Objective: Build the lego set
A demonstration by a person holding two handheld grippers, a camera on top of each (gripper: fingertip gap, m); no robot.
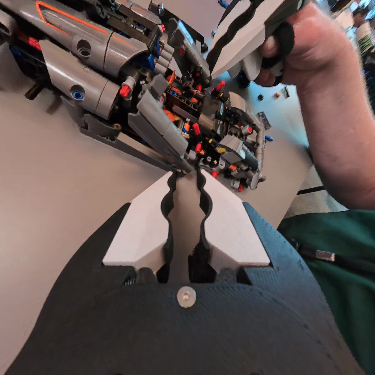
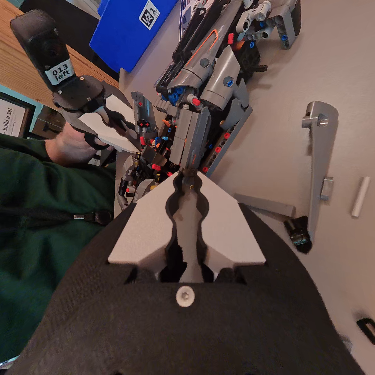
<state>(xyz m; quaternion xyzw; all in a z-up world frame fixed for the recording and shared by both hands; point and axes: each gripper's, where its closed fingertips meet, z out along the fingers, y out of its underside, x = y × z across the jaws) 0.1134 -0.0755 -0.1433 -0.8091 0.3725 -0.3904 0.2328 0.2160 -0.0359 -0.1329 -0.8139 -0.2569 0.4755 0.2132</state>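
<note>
A big grey, black and orange lego model (image 1: 105, 67) lies on the pale table (image 1: 50, 192); it also shows in the right wrist view (image 2: 205, 81). My left gripper (image 1: 186, 172) is closed to a narrow gap, its tips pinching the near end of the model's dark grey side beam (image 1: 158, 129). My right gripper (image 2: 188, 175) is shut on the near end of a grey panel (image 2: 188, 140) of the model, and a small dark part with a tan pin sits between its pads. Each gripper shows in the other's view, at the model's side (image 1: 211, 78) (image 2: 139, 149).
Loose parts lie on the table to the right: a long grey panel (image 2: 322, 162), a pale rod (image 2: 361, 196), a grey beam (image 2: 265, 203) and a black piece (image 2: 298, 235). A blue box (image 2: 125, 34) stands at the back. A person's hand (image 1: 324, 65) and green sleeve (image 2: 40, 223) are close. Across from one pair of fingers to the other is roughly 12 centimeters.
</note>
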